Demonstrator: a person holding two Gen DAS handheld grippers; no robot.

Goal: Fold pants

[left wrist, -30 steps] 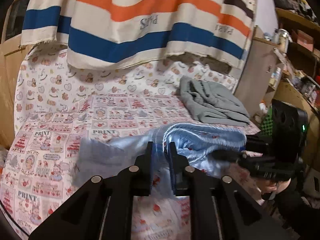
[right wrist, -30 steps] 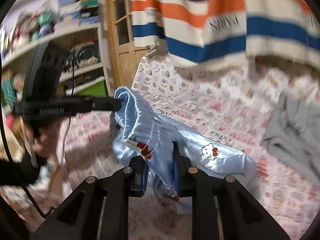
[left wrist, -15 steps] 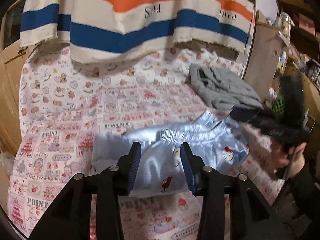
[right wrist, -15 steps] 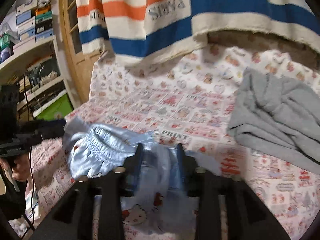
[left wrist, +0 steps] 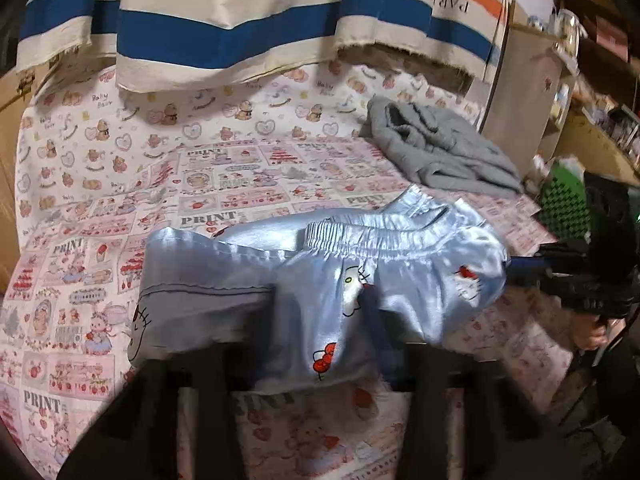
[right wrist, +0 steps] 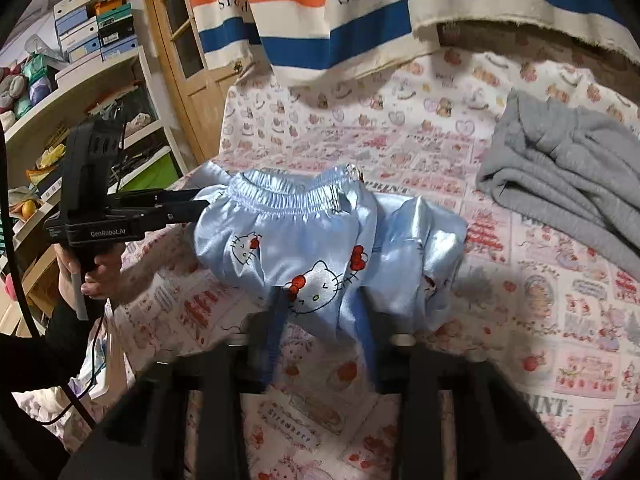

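Light blue satin pants with cat-face prints lie folded over on the printed bedsheet, waistband toward the far side. They also show in the right wrist view. My left gripper is open, its fingers spread at the near edge of the pants, the cloth draped over its tips. My right gripper is open at the pants' near edge on the other side. The left gripper's body shows at the pants' left end in the right wrist view.
A crumpled grey garment lies at the far right of the bed; it also shows in the right wrist view. A striped blue, orange and cream cloth hangs behind. Shelves with boxes and a wooden door stand at the left.
Both grippers opened and let go of the pants, which dropped from held-up onto the bed in a folded heap. Both grippers pulled back toward the near edge.
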